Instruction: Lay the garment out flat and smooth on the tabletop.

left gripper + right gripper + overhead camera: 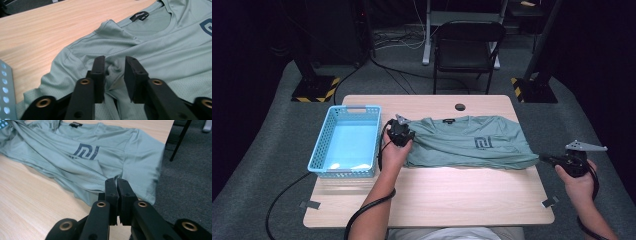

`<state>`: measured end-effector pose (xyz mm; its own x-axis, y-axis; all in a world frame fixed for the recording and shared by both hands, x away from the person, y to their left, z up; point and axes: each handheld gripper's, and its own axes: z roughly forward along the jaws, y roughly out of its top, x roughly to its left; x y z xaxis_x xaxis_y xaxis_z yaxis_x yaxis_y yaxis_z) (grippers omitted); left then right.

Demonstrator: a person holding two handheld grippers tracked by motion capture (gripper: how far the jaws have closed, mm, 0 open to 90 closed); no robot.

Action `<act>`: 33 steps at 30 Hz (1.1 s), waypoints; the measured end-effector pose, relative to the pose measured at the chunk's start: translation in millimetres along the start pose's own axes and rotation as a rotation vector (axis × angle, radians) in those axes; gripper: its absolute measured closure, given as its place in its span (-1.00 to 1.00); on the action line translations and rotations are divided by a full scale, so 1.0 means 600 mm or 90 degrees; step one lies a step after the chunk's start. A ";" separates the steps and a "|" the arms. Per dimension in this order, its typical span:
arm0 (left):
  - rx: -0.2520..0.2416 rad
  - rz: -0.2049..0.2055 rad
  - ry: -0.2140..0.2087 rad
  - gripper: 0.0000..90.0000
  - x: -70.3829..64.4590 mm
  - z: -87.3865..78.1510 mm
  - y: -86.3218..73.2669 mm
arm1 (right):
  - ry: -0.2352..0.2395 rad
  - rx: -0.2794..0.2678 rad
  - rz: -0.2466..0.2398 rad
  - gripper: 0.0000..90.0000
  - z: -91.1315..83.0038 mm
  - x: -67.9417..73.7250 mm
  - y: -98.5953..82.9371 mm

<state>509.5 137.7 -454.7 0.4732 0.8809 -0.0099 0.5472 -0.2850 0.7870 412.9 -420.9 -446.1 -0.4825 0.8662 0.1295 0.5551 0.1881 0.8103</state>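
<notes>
1. Two sets of tongs at work on one sage-green T-shirt (467, 142), spread flat across the far half of a pale wooden desk (447, 195), collar toward the far edge, dark logo (482, 143) on the chest facing up.
2. Left tongs (401, 131) set down at the shirt's left end, beside the sleeve; seen in the left gripper view (114, 75) with jaws parted and a bunched ridge of green fabric (113, 75) rising between them, not yet pinched.
3. Right tongs (546, 158) held at the desk's right edge, at the shirt's right end; seen in the right gripper view (117, 192) with jaws drawn nearly together at the fabric's edge, though cannot tell whether any cloth is caught between them.
4. Black neck label (139, 15) visible inside the collar, close to the left tongs.
5. Light-blue plastic basket (346, 141) standing on the desk just left of the shirt, near the left hand (395, 152).
6. Right hand (579, 182) hovering beyond the desk's right edge, above grey carpet (582, 115).
7. Black folding chair (468, 47) standing behind the desk.
</notes>
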 end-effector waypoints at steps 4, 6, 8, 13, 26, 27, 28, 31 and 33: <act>-0.007 -0.025 0.002 0.34 0.006 -0.019 -0.006 | 0.006 0.000 0.002 0.94 0.003 0.003 -0.001; -0.008 -0.028 0.001 0.33 0.007 -0.031 -0.009 | 0.010 0.001 0.001 0.94 0.004 0.005 -0.003; -0.009 -0.026 0.002 0.31 0.007 -0.041 -0.013 | 0.010 0.003 0.000 0.94 0.004 0.007 -0.005; -0.010 -0.038 -0.013 0.29 0.002 -0.062 -0.038 | 0.014 0.003 0.006 0.94 0.003 0.009 -0.009; 0.051 -0.037 -0.043 0.28 -0.022 -0.037 -0.095 | 0.023 0.010 -0.007 0.93 0.013 0.019 -0.008; 0.058 -0.037 -0.042 0.29 -0.024 -0.033 -0.098 | 0.022 0.011 -0.006 0.93 0.014 0.019 -0.009; 0.065 -0.037 -0.042 0.29 -0.025 -0.029 -0.100 | 0.022 0.012 -0.006 0.93 0.014 0.018 -0.011; 0.079 -0.030 -0.044 0.28 -0.028 -0.020 -0.105 | 0.023 0.014 -0.003 0.93 0.015 0.018 -0.014; 0.090 -0.023 -0.045 0.32 -0.031 -0.017 -0.107 | 0.023 0.014 -0.005 0.93 0.015 0.018 -0.016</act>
<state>458.5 143.8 -498.6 0.4969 0.8638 -0.0838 0.6535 -0.3089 0.6910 408.6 -408.9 -457.4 -0.5112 0.8472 0.1445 0.5661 0.2053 0.7984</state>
